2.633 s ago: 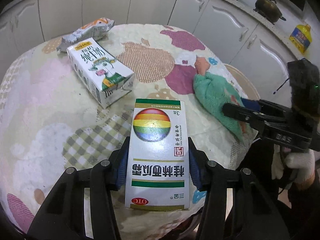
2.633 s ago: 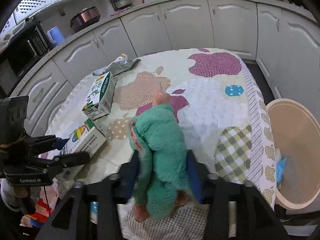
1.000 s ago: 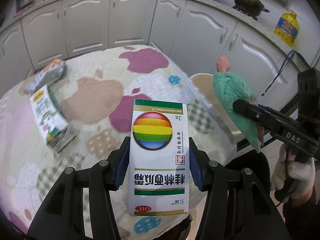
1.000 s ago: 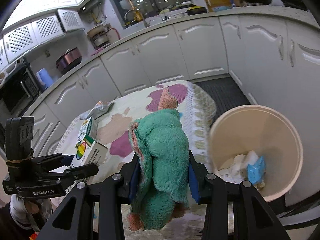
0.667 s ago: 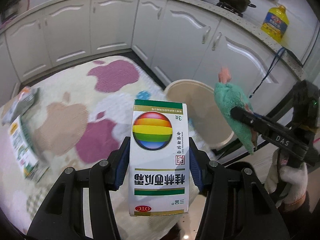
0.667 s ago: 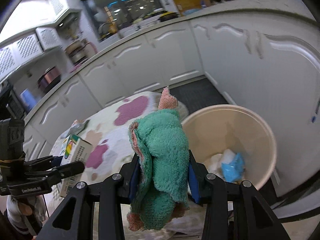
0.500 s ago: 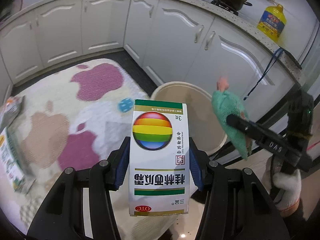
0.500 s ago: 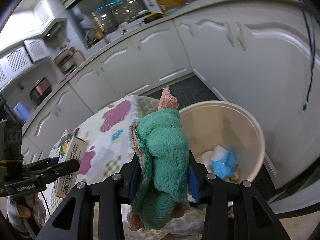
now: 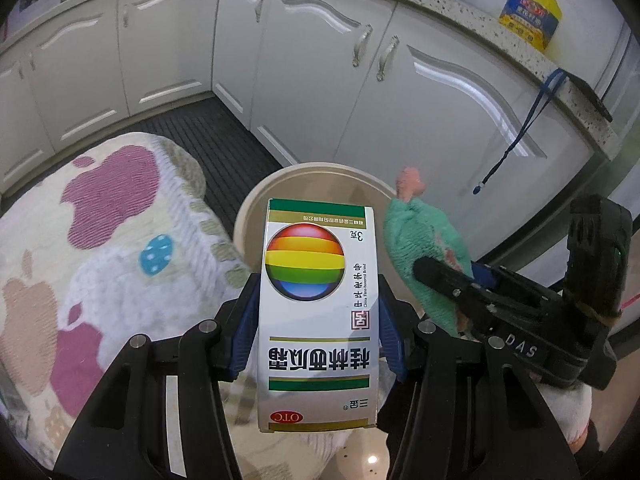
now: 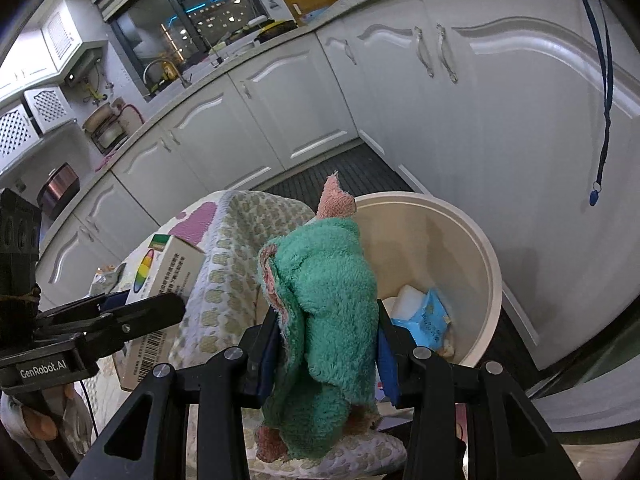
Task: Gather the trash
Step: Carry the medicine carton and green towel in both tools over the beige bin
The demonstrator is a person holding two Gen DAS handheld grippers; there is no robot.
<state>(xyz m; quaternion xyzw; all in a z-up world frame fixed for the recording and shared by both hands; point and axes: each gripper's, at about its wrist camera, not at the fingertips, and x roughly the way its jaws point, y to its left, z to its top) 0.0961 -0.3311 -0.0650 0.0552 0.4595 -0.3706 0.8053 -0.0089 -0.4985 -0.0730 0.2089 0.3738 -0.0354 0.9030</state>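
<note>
Carrying trash binward | left tool (image 9: 318, 312) clamps stiff, light medicine box (image 9: 318, 300) by its long sides | right tool (image 10: 326, 344) squeezes soft, floppy green cloth (image 10: 324, 300) mid-bundle | bin (image 10: 486, 268) near

bin (image 9: 256, 216): interior hidden by box (image 9: 318, 304) | scraps (image 10: 448, 346): possibly wrappers, unclear
</note>
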